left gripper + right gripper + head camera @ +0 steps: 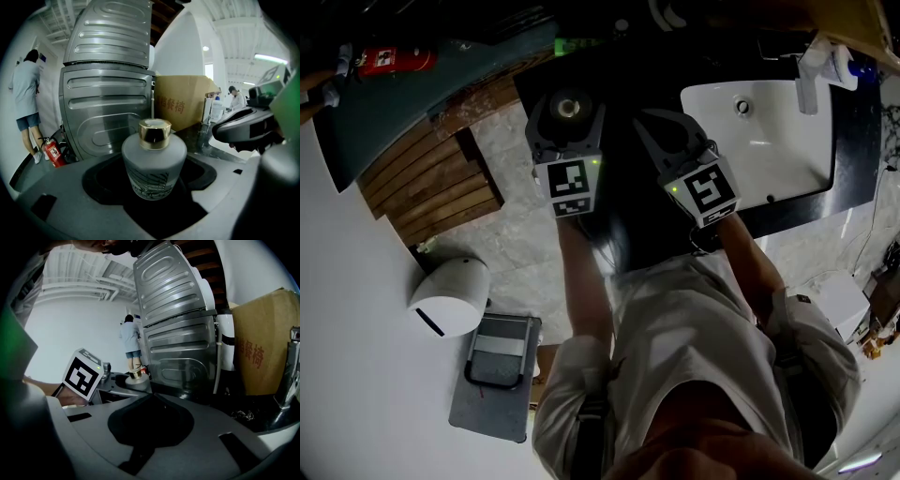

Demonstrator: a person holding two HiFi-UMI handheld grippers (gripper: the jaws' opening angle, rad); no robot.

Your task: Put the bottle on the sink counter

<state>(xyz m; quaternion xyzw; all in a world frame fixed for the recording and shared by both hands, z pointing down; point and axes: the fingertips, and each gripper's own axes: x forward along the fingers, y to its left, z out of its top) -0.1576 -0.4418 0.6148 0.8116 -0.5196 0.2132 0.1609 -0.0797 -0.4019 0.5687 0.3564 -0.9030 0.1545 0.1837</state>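
both reach forward, parallel; left tongs clasp bottle; right tongs closed.

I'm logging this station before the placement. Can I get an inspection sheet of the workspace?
Surface: dark sink counter around a white basin.
Job's things: gold-capped bottle, upright.
Clutter: cardboard box beyond the bottle.
Grippers: left gripper shut on the bottle; right gripper shut, empty.
Cables: nothing seen.
Surroundings: ribbed metal panel, fire extinguisher, wooden slats, a person standing.
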